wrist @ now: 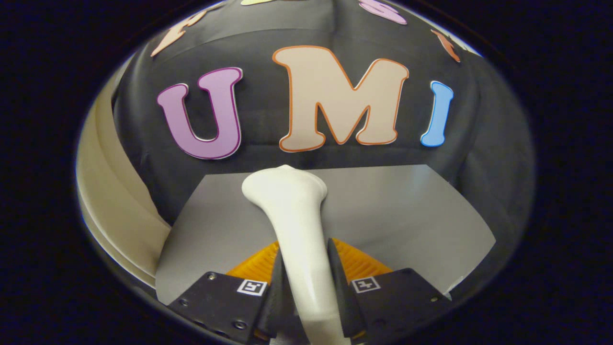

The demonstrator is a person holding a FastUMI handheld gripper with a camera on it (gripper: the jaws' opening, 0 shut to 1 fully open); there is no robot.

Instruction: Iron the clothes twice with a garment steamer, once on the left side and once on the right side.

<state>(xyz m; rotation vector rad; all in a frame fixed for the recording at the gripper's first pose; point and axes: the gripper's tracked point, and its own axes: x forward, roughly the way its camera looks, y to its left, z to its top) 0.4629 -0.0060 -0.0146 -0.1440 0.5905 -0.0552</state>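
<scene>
Both fingers of the claw (304, 282) are pressing on the white garment steamer (294, 220). Its head is lying over a grey sheet (407, 215), with black cloth wall (479, 143) standing just beyond and a cream panel (115, 211) curving alongside.

Dim booth, sharp centre, warped edges

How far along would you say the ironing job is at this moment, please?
Done: the gripper is shut on the white garment steamer, both fingers pressing its handle. In hand: the steamer's head sits over the grey garment lying flat beyond the fingers. Left: nothing here shows whether either pass, left or right, has been made.
</scene>
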